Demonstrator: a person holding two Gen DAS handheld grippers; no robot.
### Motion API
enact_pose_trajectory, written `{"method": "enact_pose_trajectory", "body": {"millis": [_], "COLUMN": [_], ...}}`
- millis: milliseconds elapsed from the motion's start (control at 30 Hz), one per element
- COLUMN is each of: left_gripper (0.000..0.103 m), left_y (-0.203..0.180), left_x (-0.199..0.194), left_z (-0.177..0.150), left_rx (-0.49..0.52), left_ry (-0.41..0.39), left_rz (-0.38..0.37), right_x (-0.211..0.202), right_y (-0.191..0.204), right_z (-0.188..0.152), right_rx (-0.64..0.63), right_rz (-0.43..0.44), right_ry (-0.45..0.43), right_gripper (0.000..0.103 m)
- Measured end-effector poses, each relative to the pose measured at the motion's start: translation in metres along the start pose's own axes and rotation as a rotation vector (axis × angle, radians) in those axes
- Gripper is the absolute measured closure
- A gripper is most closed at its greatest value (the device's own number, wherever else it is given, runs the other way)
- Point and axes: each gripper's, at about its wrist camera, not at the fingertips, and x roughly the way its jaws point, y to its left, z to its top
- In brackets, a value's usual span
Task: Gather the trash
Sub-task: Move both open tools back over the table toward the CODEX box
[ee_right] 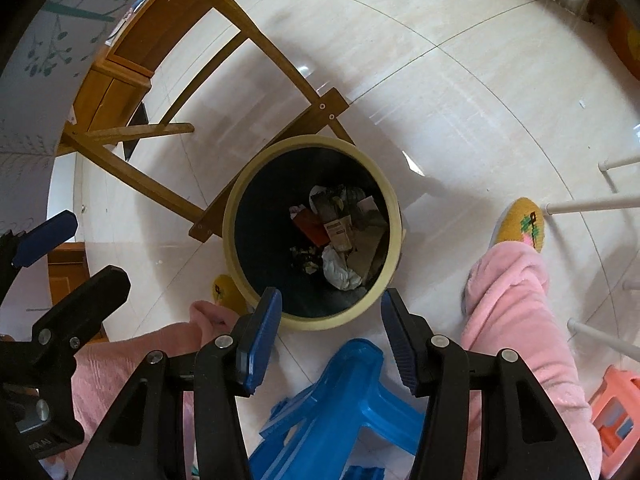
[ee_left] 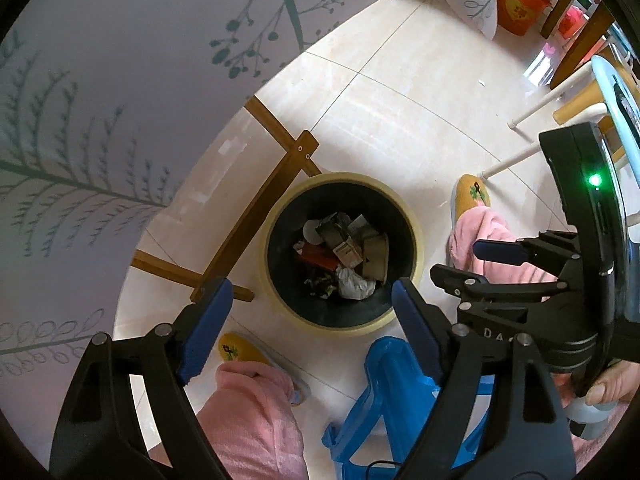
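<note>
From the left wrist view we look straight down at the trash bin [ee_left: 344, 254], a round bin with a pale yellow rim standing on the tiled floor [ee_left: 400, 112] beside a wooden frame [ee_left: 256, 216]. Crumpled paper, cardboard and wrappers [ee_left: 344, 256] lie at its bottom. Our left gripper [ee_left: 308, 320] is spread wide with nothing between its blue pads, and the right gripper [ee_left: 468, 260] shows at the right edge. From the right wrist view the same bin [ee_right: 312, 228] sits just ahead of the right gripper [ee_right: 328, 336], whose pads stand apart and empty above the bin's near rim. Below it we see a blue plastic stool [ee_right: 340, 400], pink trouser legs [ee_right: 516, 320] and a yellow slipper [ee_right: 524, 220].
</note>
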Motion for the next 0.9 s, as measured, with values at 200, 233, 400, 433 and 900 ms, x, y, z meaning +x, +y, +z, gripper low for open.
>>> {"method": "enact_pose_trajectory", "body": {"millis": [200,233,400,433,900], "left_gripper": [0.023,0.023,0.023,0.023,0.024], "left_y": [-0.005,-0.006,-0.012,-0.013,-0.013], "left_x": [-0.01,-0.016,-0.048,-0.057,-0.19], "left_z": [-0.006,-0.007,-0.014,-0.016,-0.031], "left_rx": [0.012,0.015,0.03,0.034,0.028], "left_ry": [0.005,0.004,-0.031,-0.042,-0.26], "left_rz": [0.008,0.005,-0.006,-0.008,-0.021], "right_x": [-0.019,-0.024,-0.057,-0.066,-0.189], "right_y": [-0.002,-0.003,-0.003,-0.002,0.025], "right_z": [-0.011,-0.012,-0.016,-0.018,-0.047], "right_rx": [0.009,0.01,0.007,0.005,-0.045], "right_rz": [0.001,0.0,-0.016,-0.02,-0.023], "right_ry": [-0.013,-0.016,-0.058,-0.071,-0.253], "right_gripper": [0.05,0.05,0.05,0.05,0.049]}}
